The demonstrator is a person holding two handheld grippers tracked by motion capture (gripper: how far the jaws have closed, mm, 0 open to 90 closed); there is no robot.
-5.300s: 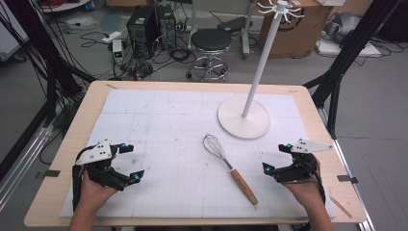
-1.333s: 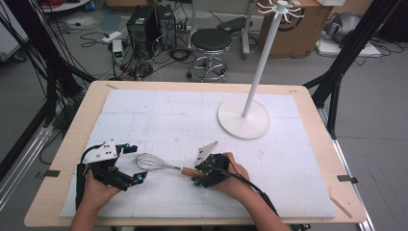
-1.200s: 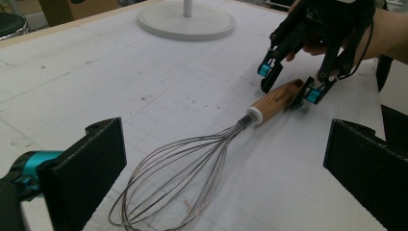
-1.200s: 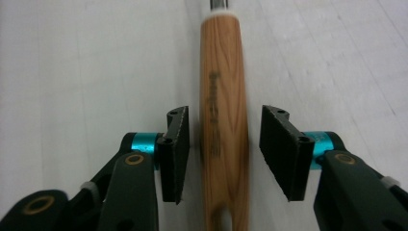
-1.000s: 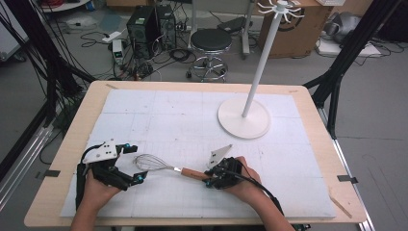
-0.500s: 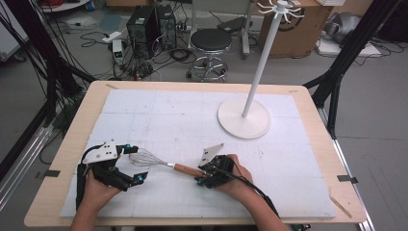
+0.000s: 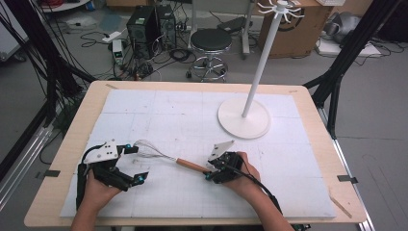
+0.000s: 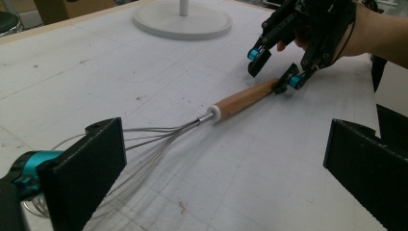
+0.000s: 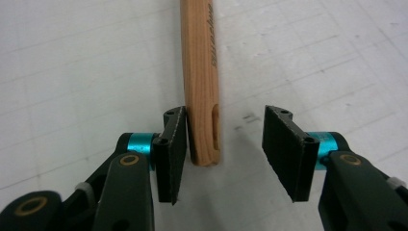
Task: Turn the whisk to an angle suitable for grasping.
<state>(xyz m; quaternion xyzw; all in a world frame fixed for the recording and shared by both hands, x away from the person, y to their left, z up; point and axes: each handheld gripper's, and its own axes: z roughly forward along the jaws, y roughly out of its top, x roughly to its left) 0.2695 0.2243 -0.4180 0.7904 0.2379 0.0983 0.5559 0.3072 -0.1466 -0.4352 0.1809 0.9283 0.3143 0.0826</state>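
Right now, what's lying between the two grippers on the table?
The whisk spans the gap from the left gripper to the right gripper, seen in the high view.

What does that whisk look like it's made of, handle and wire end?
The whisk's light brown wooden handle looks like wood with a smooth matt finish: visible grain, a dark printed mark. Its thin silvery wire loops look like shiny metal, probably steel, joined by a bright collar.

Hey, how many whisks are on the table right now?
1. The whisk lies on the white mat near the front edge, its wire head by the left gripper and the end of its wooden handle between the open jaws of the right gripper.
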